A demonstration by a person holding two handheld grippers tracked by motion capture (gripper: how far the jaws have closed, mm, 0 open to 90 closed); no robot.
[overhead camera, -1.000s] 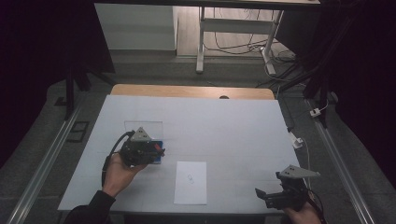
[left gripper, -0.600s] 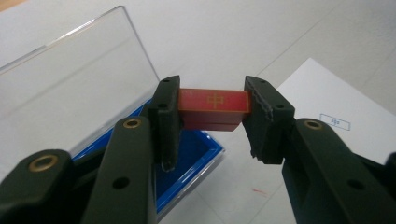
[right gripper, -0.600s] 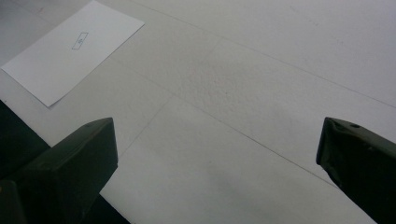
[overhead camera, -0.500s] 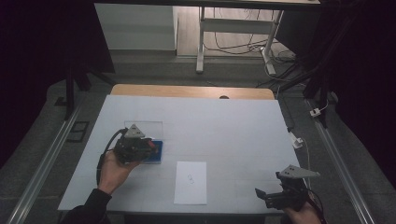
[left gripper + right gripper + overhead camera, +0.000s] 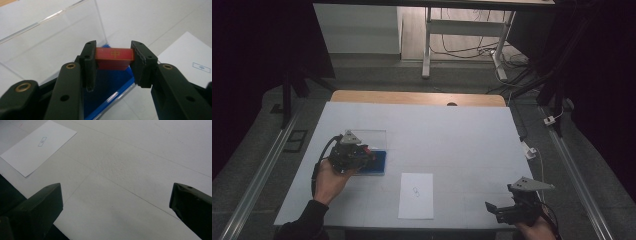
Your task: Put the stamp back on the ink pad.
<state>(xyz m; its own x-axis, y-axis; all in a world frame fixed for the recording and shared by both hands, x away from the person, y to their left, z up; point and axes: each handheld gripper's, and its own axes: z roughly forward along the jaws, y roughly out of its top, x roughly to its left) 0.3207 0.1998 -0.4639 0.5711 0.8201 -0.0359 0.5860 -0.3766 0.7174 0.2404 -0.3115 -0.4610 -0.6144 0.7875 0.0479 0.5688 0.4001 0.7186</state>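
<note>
Your left tongs [image 5: 113,62] are clamped on the red block [image 5: 114,55], 1 pad on each short end, so the block's long axis runs straight across the gap from jaw to jaw. Its top face carries a small gold mark, facing up twd the camera. The block hangs just above the blue tray [image 5: 110,87], which sits inside the clear box [image 5: 50,42]; the box's far wall stands behind the block, and its corner edge rises just behind the block's left end. In the high view the left tongs [image 5: 371,156] sit at the tabletop's left side, right over that blue tray [image 5: 377,164].

What the next move likely turns on: the white sheet [image 5: 416,195] lies to the right of and nearer you than the box, w/ a small printed mark at its middle. Your left hand [image 5: 329,180] is far closer to it than the right. If the block goes there, the path runs up over the box's low front edge, then across to the right.

Your right tongs [image 5: 498,210] rest at the tabletop's [image 5: 447,135] near right corner, jaws wide apart, nothing between them; its own view looks across bare tabletop twd the sheet [image 5: 37,146].
</note>
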